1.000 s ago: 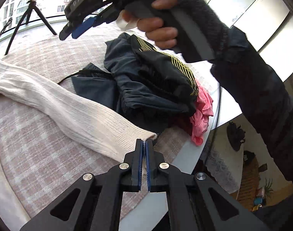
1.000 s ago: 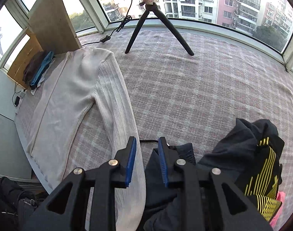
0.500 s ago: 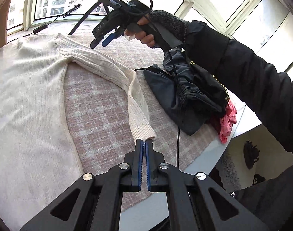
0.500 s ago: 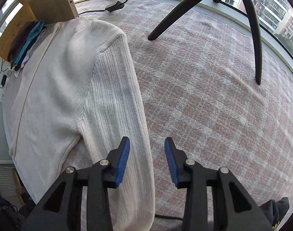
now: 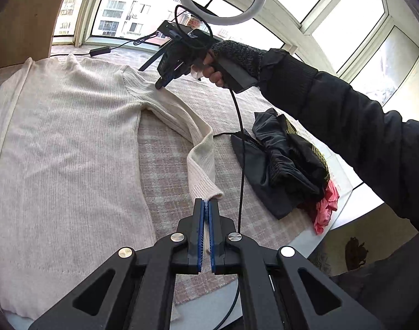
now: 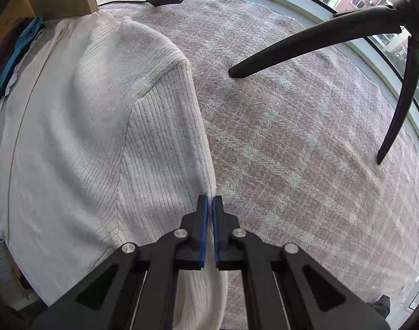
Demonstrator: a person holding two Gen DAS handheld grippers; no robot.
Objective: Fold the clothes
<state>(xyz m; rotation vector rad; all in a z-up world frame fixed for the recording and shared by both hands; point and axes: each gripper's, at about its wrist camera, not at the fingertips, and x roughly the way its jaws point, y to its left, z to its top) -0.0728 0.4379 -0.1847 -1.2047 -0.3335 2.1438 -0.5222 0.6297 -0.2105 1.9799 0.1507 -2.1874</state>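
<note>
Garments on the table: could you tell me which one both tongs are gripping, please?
The cream ribbed knit sweater, spread flat; left tongs pinch its cuff, right tongs its upper sleeve. The dark pile lies untouched.

Black tongs [image 5: 205, 203] with blue pads, silver screws; dark sleeve [image 5: 347, 126], knit glove [image 5: 237, 55].

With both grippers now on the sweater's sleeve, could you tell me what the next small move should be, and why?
Probably carry the sleeve across onto the sweater body. The left gripper pinches the cuff, the right gripper is shut on the sleeve's outer edge below the shoulder, and the body lies flat.
</note>
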